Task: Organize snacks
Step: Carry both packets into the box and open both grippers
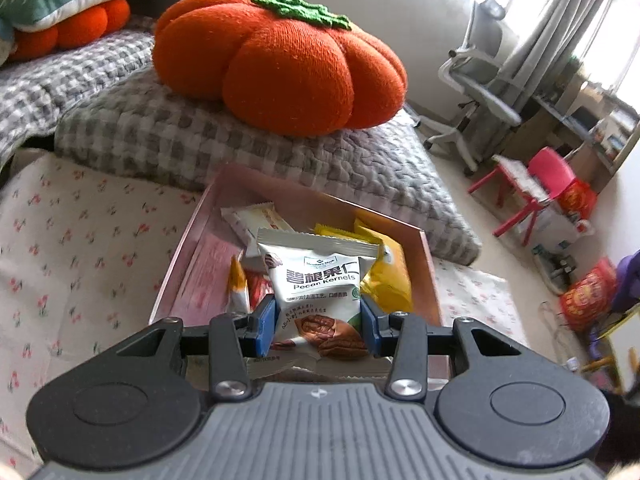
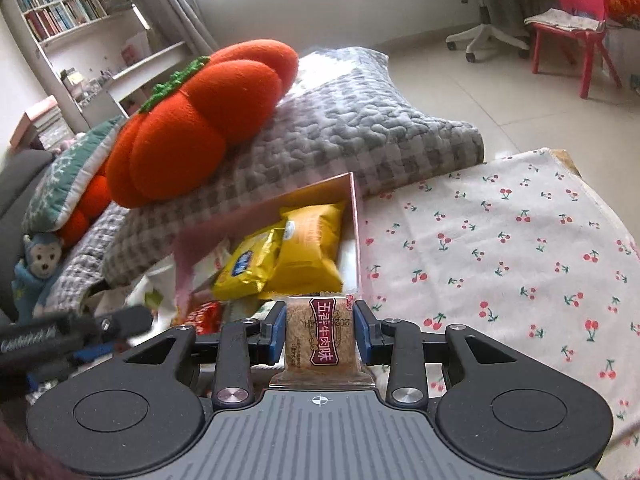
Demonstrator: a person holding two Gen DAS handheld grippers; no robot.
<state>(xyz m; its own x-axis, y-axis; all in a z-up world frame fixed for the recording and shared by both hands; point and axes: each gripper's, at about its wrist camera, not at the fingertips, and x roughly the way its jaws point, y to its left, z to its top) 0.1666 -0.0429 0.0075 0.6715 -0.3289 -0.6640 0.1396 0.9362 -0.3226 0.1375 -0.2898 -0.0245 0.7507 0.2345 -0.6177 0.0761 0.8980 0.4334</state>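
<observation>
Through your left wrist camera, the white pouch [image 1: 316,300] reads "Pecan Kernels" under large Chinese characters, with pecan halves printed low on the front. Your left gripper [image 1: 318,322] tips downward and has its blue pads [image 1: 266,322] pressed against both sides of that pouch, partly closed around it, holding it over the near end of the pink box [image 1: 428,272]. Inside the box lie a white wrapper [image 1: 256,220], yellow packets [image 1: 388,276] and a red one, too blurred to read. Behind the box a grey checked cushion [image 1: 160,140] carries an orange pumpkin pillow [image 1: 276,64]; the box sits on a cherry-print cloth [image 1: 80,248]. Through your right wrist camera, your right gripper [image 2: 320,332] also angles down and is narrowly closed on a small clear-wrapped brown snack bar [image 2: 320,340] with a maroon label in Chinese characters, held just before the pink box [image 2: 356,216], near its right wall. Two yellow packets [image 2: 308,248] fill that end; one has a blue label I cannot read. Your other gripper's dark body [image 2: 80,332] shows blurred at the left edge.
</observation>
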